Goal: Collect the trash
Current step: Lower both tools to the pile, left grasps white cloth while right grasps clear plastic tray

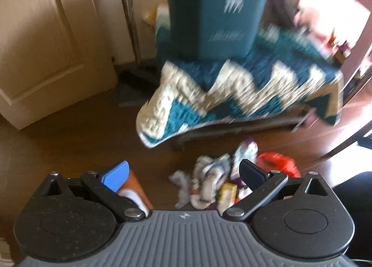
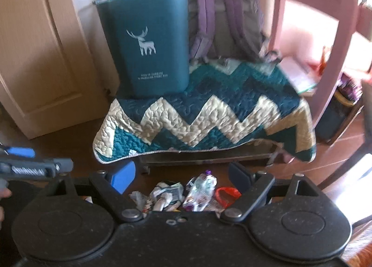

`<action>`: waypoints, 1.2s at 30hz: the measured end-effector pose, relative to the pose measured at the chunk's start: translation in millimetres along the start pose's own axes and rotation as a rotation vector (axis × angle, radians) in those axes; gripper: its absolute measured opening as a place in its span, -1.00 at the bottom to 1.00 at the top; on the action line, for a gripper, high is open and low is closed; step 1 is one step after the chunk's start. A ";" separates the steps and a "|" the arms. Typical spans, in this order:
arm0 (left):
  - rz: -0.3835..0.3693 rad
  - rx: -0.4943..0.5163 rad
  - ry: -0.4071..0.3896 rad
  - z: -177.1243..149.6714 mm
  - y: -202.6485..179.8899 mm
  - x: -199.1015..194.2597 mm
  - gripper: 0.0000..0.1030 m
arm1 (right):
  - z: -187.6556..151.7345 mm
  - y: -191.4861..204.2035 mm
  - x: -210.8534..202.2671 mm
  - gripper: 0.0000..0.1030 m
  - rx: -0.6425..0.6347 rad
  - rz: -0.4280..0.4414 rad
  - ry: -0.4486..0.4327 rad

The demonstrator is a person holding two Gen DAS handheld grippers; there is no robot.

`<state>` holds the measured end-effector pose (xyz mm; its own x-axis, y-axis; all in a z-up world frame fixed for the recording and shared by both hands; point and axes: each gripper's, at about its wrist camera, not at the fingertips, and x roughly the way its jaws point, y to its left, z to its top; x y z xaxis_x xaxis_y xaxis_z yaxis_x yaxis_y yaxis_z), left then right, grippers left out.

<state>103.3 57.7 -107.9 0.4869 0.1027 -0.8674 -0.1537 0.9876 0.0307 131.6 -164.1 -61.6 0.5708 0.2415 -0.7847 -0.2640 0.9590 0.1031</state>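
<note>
Trash [image 2: 186, 193] — crumpled wrappers, a crushed bottle [image 2: 201, 184], a red scrap [image 2: 226, 194] — is heaped on the floor before the quilt-covered bench [image 2: 204, 115]. Nothing appears collected yet. Both the left gripper [image 1: 184, 175] and right gripper [image 2: 182, 177] are held above it, fingers spread wide and empty.

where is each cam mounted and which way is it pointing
Left wrist view: sits on the left claw, facing forward and down at the trash pile on the floor before the quilt-covered bench; its own open fingers show.
Right wrist view: sits on the right claw, facing the same trash pile and bench more squarely; its open fingers show, and the left claw at left.
Shared: trash pile, quilt, teal deer bag, cream door.
</note>
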 end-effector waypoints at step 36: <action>-0.147 0.049 0.520 -76.6 -69.6 408.8 0.83 | -114.5 -56.8 432.4 0.63 -0.736 0.197 0.561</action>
<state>247.1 21.9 -502.7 0.0088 -0.0964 -0.9953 -0.0695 0.9929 -0.0968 304.4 -131.2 -476.8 0.0571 0.0993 -0.9934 -0.8493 0.5278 0.0039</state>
